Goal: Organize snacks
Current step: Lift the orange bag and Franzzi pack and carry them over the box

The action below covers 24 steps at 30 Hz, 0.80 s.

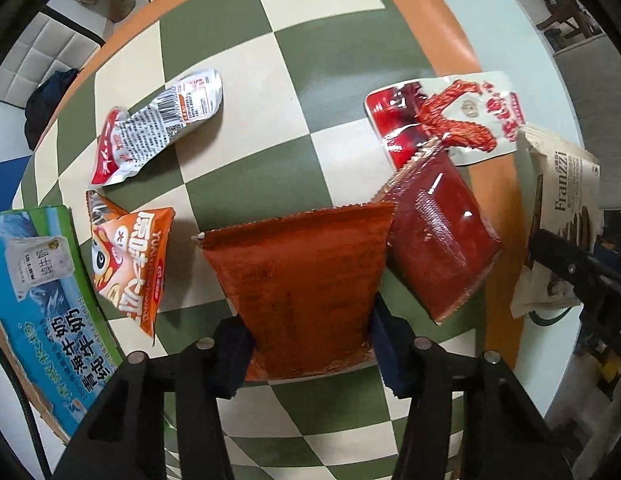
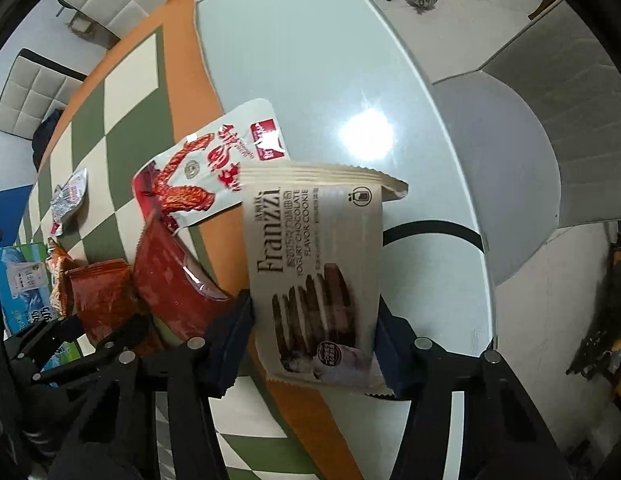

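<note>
The pale glass tabletop (image 2: 310, 60) fills most of the right wrist view, and its far side runs out of frame. Over part of it lies a green-and-cream checkered mat (image 1: 238, 60) with an orange border, its near edge hidden behind both grippers. At the mat's left edge sits a blue and green milk carton box (image 1: 34, 280), cut off by the edge of the picture, so only one printed face shows.

The cream Franzzi cookie packet (image 2: 314, 264) is the largest snack close to the camera. The right gripper (image 2: 314, 344) holds it by its lower part, pads pressed against both side edges, above the seam where mat and glass meet. In the left wrist view only a crumpled strip of it shows at the right rim.

The left gripper (image 1: 310, 344) is clamped on an orange-red snack packet (image 1: 298, 280), pads squeezing its lower sides; the print on it is too faint to read. Just beside it, on the mat, lies a dark red glossy packet (image 1: 438, 232), its top corner overlapping a white and red chicken-wing packet (image 1: 442, 116) that rests on the orange border.

Further left lie an orange cartoon-printed packet (image 1: 130, 264) next to the box, and a twisted silver and red wrapper (image 1: 158, 128), barcode side up.
</note>
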Each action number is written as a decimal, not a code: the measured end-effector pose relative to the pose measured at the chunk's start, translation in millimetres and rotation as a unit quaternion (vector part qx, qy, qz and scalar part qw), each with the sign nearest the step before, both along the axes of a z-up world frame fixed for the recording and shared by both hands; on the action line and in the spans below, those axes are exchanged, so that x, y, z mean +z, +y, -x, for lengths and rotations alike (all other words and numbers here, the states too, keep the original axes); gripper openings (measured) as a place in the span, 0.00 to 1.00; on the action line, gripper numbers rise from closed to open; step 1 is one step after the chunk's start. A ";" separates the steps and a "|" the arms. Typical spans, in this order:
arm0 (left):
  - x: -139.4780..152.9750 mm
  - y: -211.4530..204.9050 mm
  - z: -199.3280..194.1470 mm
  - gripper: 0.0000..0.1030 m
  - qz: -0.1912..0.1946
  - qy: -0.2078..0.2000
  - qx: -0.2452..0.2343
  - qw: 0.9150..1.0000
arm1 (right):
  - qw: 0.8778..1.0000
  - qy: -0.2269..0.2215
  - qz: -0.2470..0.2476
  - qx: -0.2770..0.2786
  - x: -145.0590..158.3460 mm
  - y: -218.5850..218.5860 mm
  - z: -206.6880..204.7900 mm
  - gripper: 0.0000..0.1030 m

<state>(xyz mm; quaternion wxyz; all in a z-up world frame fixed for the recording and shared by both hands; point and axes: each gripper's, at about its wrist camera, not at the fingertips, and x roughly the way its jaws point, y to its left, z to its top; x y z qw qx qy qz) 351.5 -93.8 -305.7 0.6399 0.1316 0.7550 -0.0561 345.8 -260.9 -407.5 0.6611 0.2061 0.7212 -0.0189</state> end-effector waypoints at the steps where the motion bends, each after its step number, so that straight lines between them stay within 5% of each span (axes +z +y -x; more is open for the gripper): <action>1: 4.8 6.2 -2.3 0.47 0.002 -0.002 0.001 1.000 | 1.000 -0.004 -0.001 -0.003 3.7 0.2 2.4 0.56; 16: 105.2 35.7 38.8 0.47 0.069 -0.054 0.025 0.996 | 0.997 -0.060 -0.046 -0.020 78.0 13.4 43.6 0.55; 24: 167.2 103.7 48.3 0.47 0.098 -0.097 0.041 0.990 | 0.991 -0.107 -0.082 0.005 141.4 62.1 57.5 0.55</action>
